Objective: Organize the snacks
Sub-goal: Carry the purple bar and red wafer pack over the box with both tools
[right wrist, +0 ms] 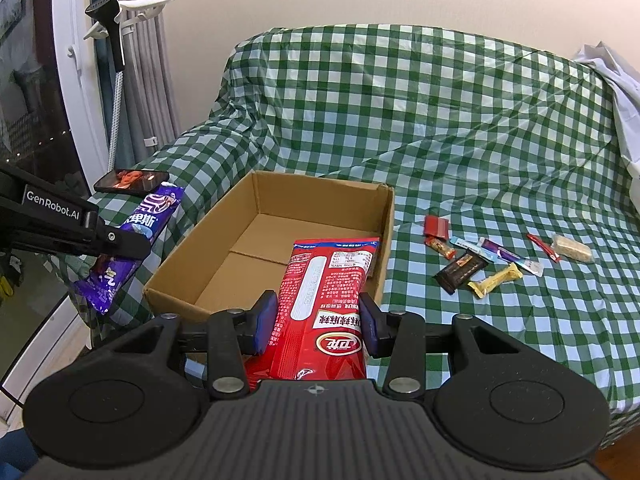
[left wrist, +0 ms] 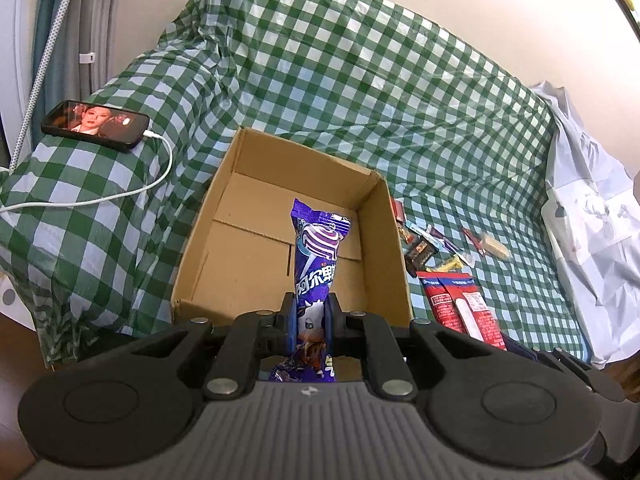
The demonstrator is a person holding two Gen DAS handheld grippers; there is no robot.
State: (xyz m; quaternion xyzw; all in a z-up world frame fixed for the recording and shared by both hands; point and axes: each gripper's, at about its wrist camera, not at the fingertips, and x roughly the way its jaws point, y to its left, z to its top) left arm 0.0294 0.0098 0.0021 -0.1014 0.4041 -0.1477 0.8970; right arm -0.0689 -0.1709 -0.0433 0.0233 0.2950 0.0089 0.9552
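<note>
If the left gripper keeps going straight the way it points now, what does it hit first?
Probably the inside of the cardboard box: the left gripper, shut on the purple snack pack, points at its floor and far wall. Depth is uncertain.

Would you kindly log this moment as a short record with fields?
left tongs: shut on purple snack packet, held above the box
right tongs: shut on red snack packet, at the box's near edge
cardboard box: open, nothing inside
loose snacks: on checkered cloth, right of box
phone: screen lit, cable plugged in
</note>
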